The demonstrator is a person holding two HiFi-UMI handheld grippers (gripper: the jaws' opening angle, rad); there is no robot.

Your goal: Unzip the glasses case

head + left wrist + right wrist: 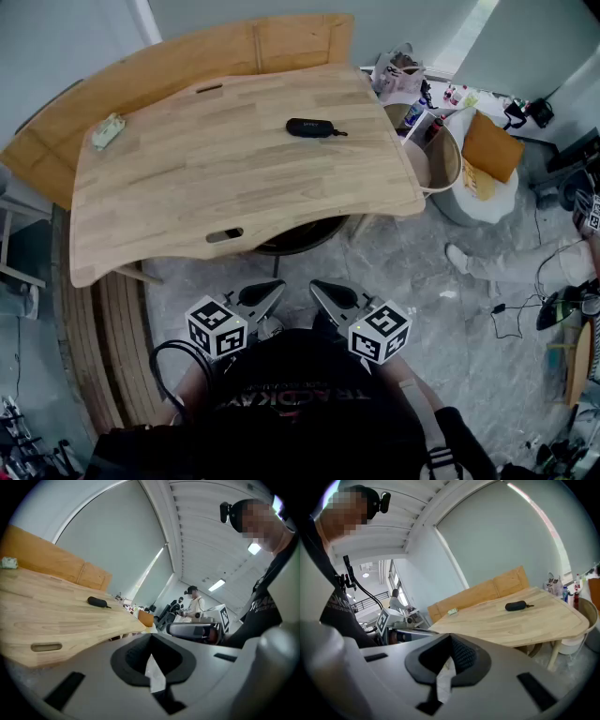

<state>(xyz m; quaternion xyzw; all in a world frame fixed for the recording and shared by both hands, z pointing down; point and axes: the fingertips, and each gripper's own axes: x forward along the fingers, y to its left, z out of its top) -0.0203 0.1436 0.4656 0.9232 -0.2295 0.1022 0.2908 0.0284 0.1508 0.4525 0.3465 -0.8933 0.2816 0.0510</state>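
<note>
The black glasses case lies zipped on the far right part of the wooden table, its pull cord pointing right. It shows small in the left gripper view and in the right gripper view. Both grippers hover close to my body, off the table's near edge and far from the case. My left gripper is shut with nothing in it, its jaws meeting. Beside it, my right gripper is also shut and empty.
A small pale green object rests at the table's far left. A curved wooden bench runs behind the table. At the right stand a white tub, an orange bag and clutter. Another person stands in the background.
</note>
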